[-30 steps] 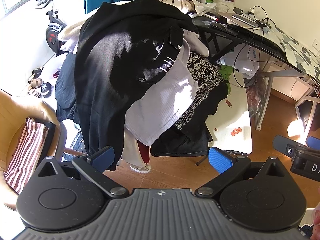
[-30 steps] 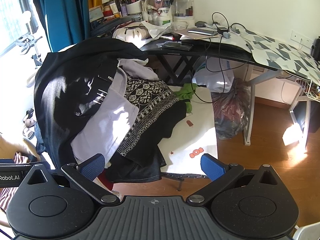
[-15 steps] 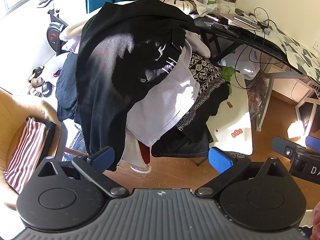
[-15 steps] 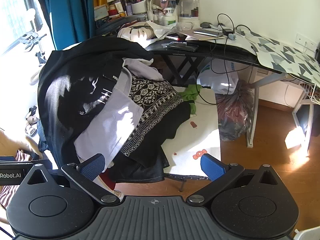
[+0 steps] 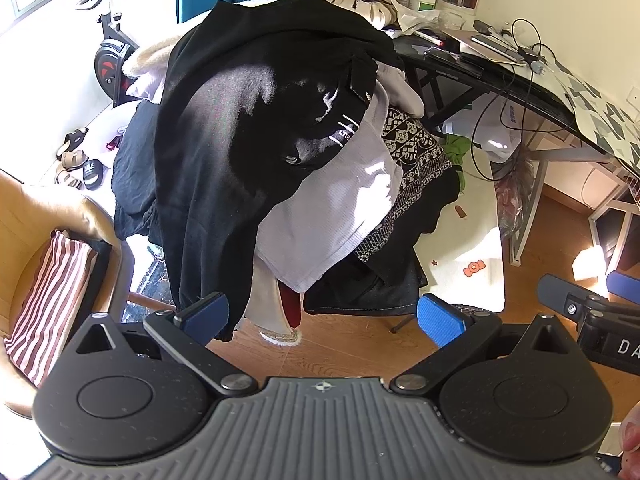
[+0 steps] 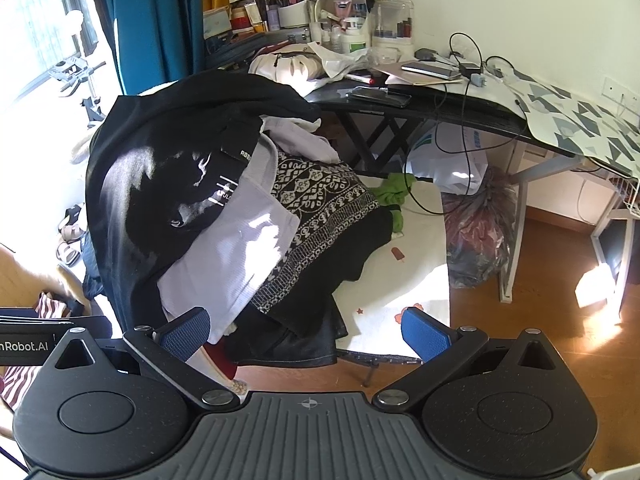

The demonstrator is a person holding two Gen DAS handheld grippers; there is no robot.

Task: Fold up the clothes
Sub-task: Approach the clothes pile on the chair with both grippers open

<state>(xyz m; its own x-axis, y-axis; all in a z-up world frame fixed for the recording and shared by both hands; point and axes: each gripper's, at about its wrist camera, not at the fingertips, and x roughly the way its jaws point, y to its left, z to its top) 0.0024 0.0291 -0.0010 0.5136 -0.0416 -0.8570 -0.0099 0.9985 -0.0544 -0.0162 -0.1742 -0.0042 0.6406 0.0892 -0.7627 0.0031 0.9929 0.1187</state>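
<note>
A heap of clothes lies on a small table with a white printed cover [image 5: 472, 276]. On top is a black garment [image 5: 240, 128] with white print, also in the right wrist view [image 6: 160, 184]. Under it lie a pale lilac ribbed top [image 5: 340, 208] [image 6: 236, 260], a black-and-white patterned cloth [image 5: 412, 152] [image 6: 320, 196] and dark denim [image 6: 296, 340]. My left gripper [image 5: 322, 314] is open and empty, just short of the heap's near edge. My right gripper [image 6: 306, 332] is open and empty, over the heap's near right part; its side shows in the left wrist view [image 5: 588, 312].
A dark desk [image 6: 440, 108] with cosmetics, phones and cables stands behind. Plastic bags [image 6: 476, 232] sit under it. A wooden chair with a striped cushion [image 5: 44, 292] is at the left. An exercise bike [image 5: 108, 56] and sandals [image 5: 76, 160] are far left. The floor is wood.
Both grippers have moved a little closer to the heap and slightly left; the clothes look larger. Both stay open and the clothes have not moved.
</note>
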